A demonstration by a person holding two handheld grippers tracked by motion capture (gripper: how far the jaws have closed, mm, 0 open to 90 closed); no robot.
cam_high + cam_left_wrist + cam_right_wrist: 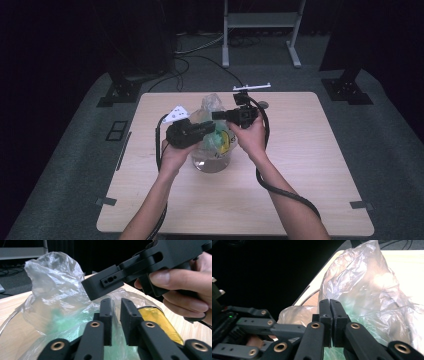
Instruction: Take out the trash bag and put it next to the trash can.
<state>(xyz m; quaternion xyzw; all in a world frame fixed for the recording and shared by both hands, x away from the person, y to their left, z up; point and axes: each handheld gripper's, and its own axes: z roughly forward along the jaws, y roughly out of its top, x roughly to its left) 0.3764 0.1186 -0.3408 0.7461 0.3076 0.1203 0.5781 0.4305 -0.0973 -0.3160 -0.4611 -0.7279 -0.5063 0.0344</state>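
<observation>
On the one tabletop [300, 190] we have one glass bowl [212, 162] near the centre, lined with one clear plastic bag [212, 105] that rises toward twelve o'clock and holds green and yellow packets; we judge the bag work midway, nothing lifted out yet. At nine o'clock, our left gripper [116, 315] has its fingers slightly apart with film between them, grip uncertain; at two o'clock, our right gripper [330, 312] has its fingers closed, seemingly pinching bag film.

On the wooden table [300, 190], a clear glass bowl [211, 162] is sitting near the middle, with a crumpled clear plastic bag [212, 106] rising out of it toward the far edge. The left gripper [192, 133] and the right gripper [240, 116] are meeting over the bag, green and yellow contents showing through it.
</observation>
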